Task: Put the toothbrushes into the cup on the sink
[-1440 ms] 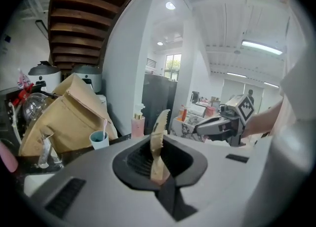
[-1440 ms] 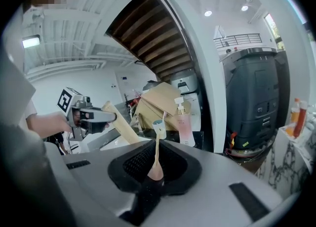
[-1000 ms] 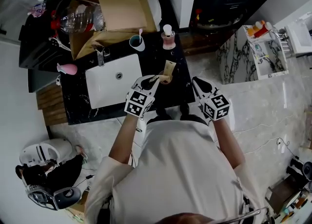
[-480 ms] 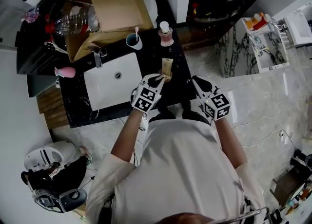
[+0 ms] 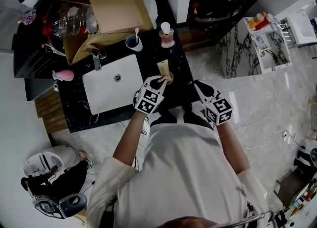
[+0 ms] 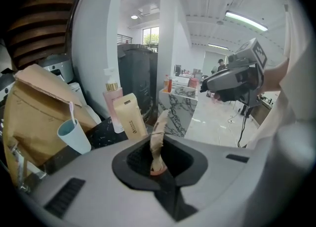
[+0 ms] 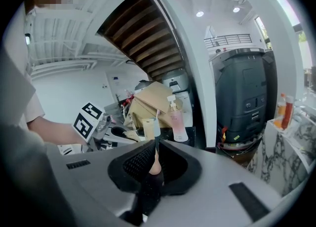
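A light-blue cup (image 5: 132, 43) stands behind the white sink (image 5: 101, 93) on the black counter, with one pink toothbrush in it; the left gripper view shows that cup (image 6: 74, 135) at the left. My left gripper (image 5: 159, 80) hovers over the counter right of the basin, shut on a beige toothbrush (image 6: 159, 134) that sticks up from its jaws. My right gripper (image 5: 200, 87) hangs at the counter's right front corner. It is shut on a thin toothbrush (image 7: 155, 164) with a pinkish handle and a grey tip.
A pink pump bottle (image 5: 166, 36) and a beige tube (image 5: 162, 68) stand right of the cup. The faucet (image 5: 95, 61) is behind the basin, with a brown paper bag (image 5: 106, 4) and a plastic bottle (image 5: 69, 21) beyond it. A marble stand (image 5: 237, 48) sits right of the counter.
My left gripper has shifted a little to the right along the counter's front with its toothbrush. The right gripper has stayed where it was.
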Tool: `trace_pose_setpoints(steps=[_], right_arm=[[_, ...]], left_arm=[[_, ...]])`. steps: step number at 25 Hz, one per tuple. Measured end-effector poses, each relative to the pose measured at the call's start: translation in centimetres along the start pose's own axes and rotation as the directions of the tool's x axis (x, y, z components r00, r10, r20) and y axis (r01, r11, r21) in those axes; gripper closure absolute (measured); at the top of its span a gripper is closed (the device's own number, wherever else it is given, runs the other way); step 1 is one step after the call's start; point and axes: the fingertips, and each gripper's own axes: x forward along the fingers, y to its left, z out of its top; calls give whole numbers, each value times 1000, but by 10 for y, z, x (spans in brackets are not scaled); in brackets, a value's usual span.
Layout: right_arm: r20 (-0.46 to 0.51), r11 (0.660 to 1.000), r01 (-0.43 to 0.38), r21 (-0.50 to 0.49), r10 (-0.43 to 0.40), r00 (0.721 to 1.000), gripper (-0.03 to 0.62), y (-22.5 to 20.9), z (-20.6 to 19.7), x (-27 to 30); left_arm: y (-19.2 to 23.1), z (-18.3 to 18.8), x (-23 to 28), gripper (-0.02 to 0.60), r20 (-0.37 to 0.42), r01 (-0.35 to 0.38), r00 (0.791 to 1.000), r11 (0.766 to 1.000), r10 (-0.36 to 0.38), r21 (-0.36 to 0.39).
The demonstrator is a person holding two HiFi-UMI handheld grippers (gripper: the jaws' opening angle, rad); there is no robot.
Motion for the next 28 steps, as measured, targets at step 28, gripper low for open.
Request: trace_pose_setpoints(steps=[28], right_arm=[[30, 997, -41, -61, 43, 999, 549, 13, 20, -3]], left_arm=[[-1, 24, -52, 401, 161, -56, 984, 989, 78, -135]])
